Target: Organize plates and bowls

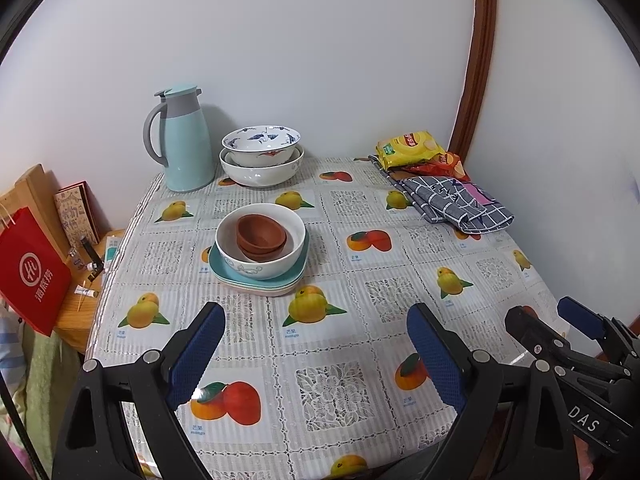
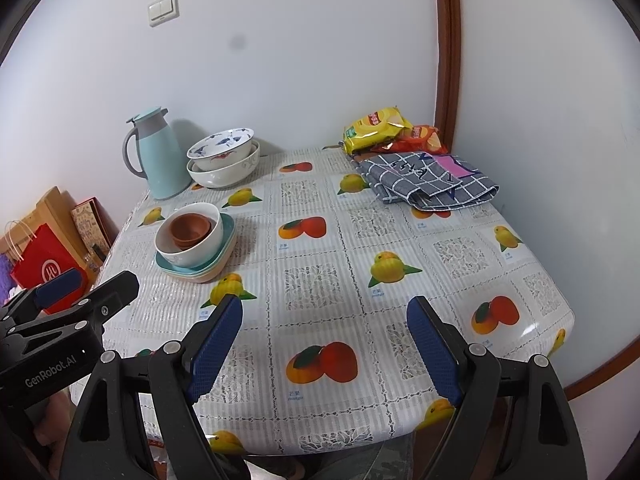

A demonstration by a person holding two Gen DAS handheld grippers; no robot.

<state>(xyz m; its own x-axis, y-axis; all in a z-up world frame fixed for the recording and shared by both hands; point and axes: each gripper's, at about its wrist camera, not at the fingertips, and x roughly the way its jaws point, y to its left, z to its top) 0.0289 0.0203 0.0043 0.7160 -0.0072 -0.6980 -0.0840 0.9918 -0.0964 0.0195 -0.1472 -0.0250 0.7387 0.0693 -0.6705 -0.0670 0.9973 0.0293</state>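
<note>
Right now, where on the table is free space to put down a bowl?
The wide middle and near part of the fruit-print tablecloth is bare, between the white bowl stacked on teal plates and the grey checked cloth. The far edge is crowded: pale blue thermos jug, painted porcelain bowls, snack bags.

Even indoor light is illuminating both sharp views; glare is showing on the tablecloth [image 2: 532,332]; fisheye distortion is bending edges.

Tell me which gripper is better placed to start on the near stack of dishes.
Probably left. The left gripper is open with the near stack straight ahead; from the right gripper it sits off to the left.
</note>
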